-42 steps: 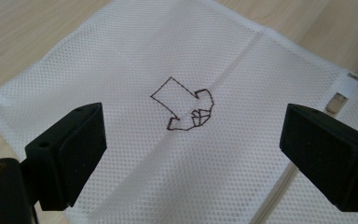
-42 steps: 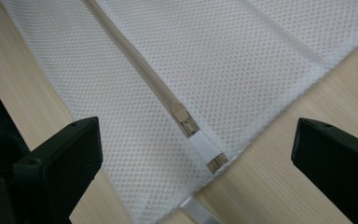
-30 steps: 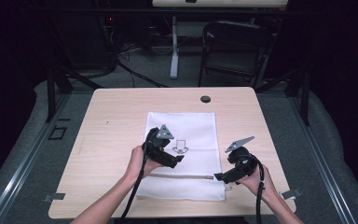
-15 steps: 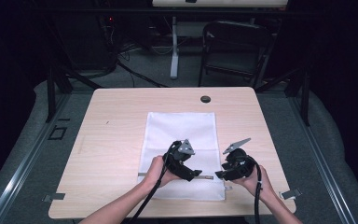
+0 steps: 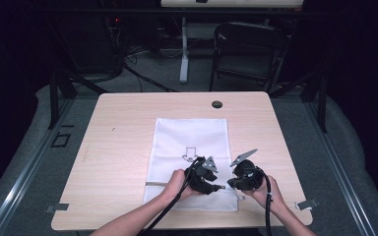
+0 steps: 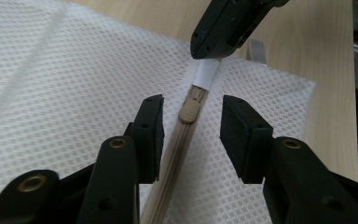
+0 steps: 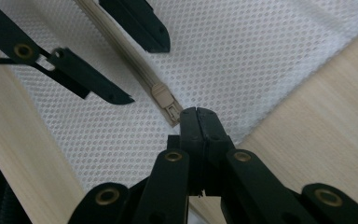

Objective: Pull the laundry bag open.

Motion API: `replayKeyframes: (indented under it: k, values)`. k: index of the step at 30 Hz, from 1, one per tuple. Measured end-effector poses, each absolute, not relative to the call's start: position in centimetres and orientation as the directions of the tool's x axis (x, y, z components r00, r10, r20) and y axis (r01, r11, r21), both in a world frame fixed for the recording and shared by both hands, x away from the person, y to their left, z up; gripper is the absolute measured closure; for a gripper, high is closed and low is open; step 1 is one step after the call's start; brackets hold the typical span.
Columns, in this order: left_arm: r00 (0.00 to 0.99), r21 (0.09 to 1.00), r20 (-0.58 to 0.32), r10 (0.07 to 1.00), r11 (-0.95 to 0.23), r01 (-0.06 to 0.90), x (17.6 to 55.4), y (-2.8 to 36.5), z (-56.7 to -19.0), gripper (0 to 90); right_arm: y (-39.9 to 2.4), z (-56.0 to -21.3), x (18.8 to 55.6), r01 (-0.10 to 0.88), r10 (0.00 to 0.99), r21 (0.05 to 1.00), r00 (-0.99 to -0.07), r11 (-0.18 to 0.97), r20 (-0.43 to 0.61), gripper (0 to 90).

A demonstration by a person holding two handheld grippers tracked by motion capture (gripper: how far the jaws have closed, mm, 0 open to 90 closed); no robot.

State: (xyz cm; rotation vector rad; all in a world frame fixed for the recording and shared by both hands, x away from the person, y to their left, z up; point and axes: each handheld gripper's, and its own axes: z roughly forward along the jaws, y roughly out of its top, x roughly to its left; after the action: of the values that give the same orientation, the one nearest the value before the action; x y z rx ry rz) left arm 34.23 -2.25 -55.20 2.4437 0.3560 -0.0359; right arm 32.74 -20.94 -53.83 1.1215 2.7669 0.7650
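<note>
The right gripper (image 7: 196, 114) is pinching the white tab (image 6: 204, 73) at the zipper's (image 6: 175, 154) end — the left gripper (image 6: 191, 135), jaws just closing, is straddling the slider (image 6: 188, 112) on the mesh bag (image 5: 189, 135), not touching it.

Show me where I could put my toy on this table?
Bare wood lies left of the white mesh bag, and between the bag and the far table edge, beside the black cap. The bag's near right end is crowded by both grippers.
</note>
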Motion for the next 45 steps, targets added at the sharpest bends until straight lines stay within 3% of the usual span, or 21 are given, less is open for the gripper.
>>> replayKeyframes:
  k: [22, 34, 45]
  values:
    - [0.972, 0.595, -0.108, 0.209, -0.77, 0.231, 34.8, -3.8, -56.7, 80.2, -20.3, -55.3, 33.2, 0.658, 0.677, 0.418, -0.725, 0.627, 0.127, 90.0]
    - [0.972, 0.584, -0.098, 0.212, -0.779, 0.229, 34.7, -3.8, -56.4, 81.6, -20.4, -55.6, 33.2, 0.689, 0.696, 0.429, -0.697, 0.584, 0.17, 90.0]
    - [0.973, 0.587, -0.097, 0.208, -0.777, 0.225, 34.7, -3.7, -56.3, 81.7, -20.5, -55.5, 33.2, 0.674, 0.688, 0.418, -0.711, 0.61, 0.142, 90.0]
